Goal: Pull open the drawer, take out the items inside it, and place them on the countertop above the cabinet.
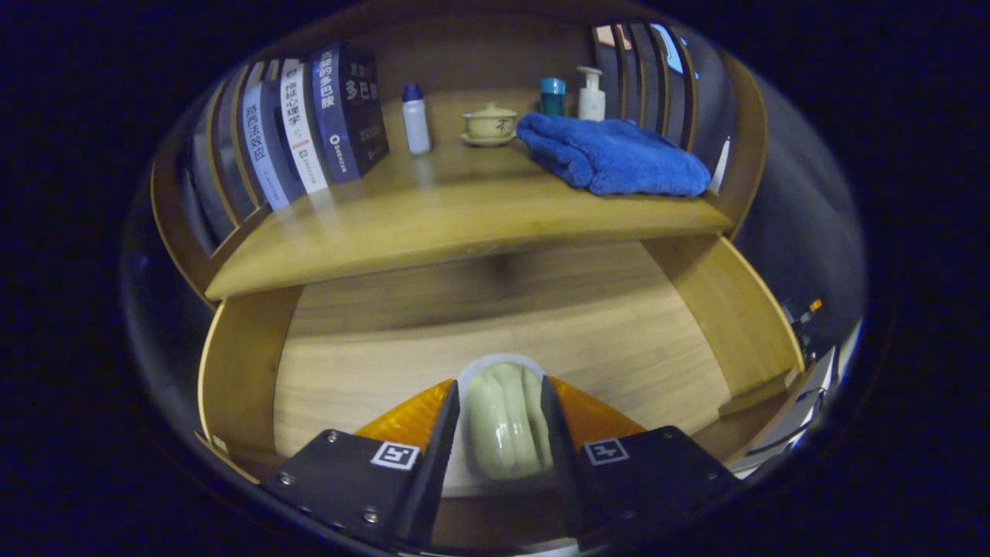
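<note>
The tool holds a pale green, ribbed object between its two fingers, and both fingers press against its sides, so the tool is closed on it. What sort of object it is cannot be told; it looks soft and glossy, with rounded folds running along its length, and a pale rim shows at its far end.

Under and around the held object lies the open drawer, a light wooden box whose bare bottom spreads out beyond the fingers. Its side walls rise on either side, and its far part runs into shadow beneath the bench.

Above the drawer the bench juts forward as a wooden top with a curved front edge. On its left stands a row of books, leaning slightly, spines outward. Just beside them stands a small white bottle with a blue cap. Near the middle sits a lidded tea bowl on a saucer. To the right a folded blue towel lies on the bench, close to the saucer. Behind the towel, by the back wall, stand a teal-capped container and a white pump bottle next to each other.
</note>
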Action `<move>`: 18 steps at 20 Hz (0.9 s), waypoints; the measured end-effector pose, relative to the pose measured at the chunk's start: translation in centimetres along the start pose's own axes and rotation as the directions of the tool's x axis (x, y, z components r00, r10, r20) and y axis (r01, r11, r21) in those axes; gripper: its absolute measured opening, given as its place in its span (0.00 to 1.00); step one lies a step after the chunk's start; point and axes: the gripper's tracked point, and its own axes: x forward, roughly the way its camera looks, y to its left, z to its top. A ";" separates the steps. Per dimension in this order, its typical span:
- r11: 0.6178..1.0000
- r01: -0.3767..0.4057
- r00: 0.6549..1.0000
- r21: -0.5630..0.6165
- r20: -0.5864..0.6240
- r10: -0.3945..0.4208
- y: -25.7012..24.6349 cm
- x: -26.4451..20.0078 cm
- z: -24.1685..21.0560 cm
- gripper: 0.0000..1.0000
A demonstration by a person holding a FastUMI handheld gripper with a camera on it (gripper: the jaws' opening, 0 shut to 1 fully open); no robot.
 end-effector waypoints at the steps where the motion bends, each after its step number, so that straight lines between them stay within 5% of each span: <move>1: 1.000 0.007 1.000 -0.001 -0.013 -0.007 -0.2 1.1 -0.9 0.63; 2: 1.000 -0.003 1.000 -0.030 -0.026 0.002 0.1 1.4 -1.1 0.62; 4: 0.999 -0.006 1.000 -0.047 0.003 0.006 0.3 1.1 -0.6 0.24; 13: 0.994 -0.109 0.977 -0.009 0.182 0.109 2.3 0.5 1.6 0.15; 18: 0.997 -0.066 0.948 -0.040 0.311 0.075 2.4 -3.6 4.9 0.15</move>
